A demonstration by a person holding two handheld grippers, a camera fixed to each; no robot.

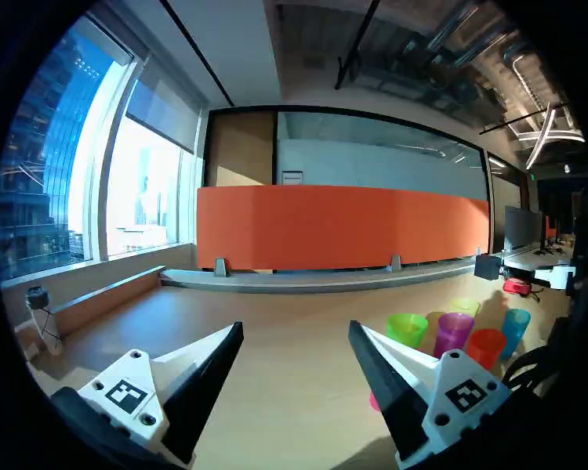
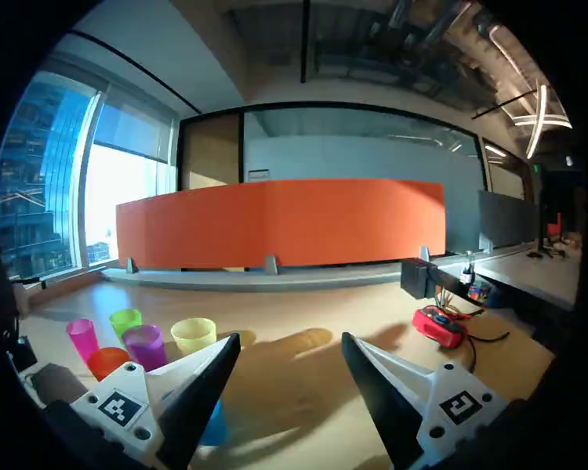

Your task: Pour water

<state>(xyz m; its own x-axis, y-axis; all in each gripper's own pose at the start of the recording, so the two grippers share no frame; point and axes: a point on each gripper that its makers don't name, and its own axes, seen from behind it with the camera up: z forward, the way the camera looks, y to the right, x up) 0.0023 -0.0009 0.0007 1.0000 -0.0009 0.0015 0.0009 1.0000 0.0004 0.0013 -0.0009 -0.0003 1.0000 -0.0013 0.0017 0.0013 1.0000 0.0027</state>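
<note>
We find the left gripper [image 1: 295,329] spread open over the wooden table [image 1: 294,392], with nothing between its fingers. The right gripper [image 2: 290,338] is likewise released and empty. Each finger carries a square black-and-white marker [image 1: 127,395], a coded pattern rather than words. The task's cups stand upright in a close cluster on the table between the two grippers, among them a green cup [image 1: 408,327], a purple cup [image 1: 453,330] and an orange cup [image 1: 486,346]. A red meter [image 2: 437,327] lies near the right gripper.
</note>
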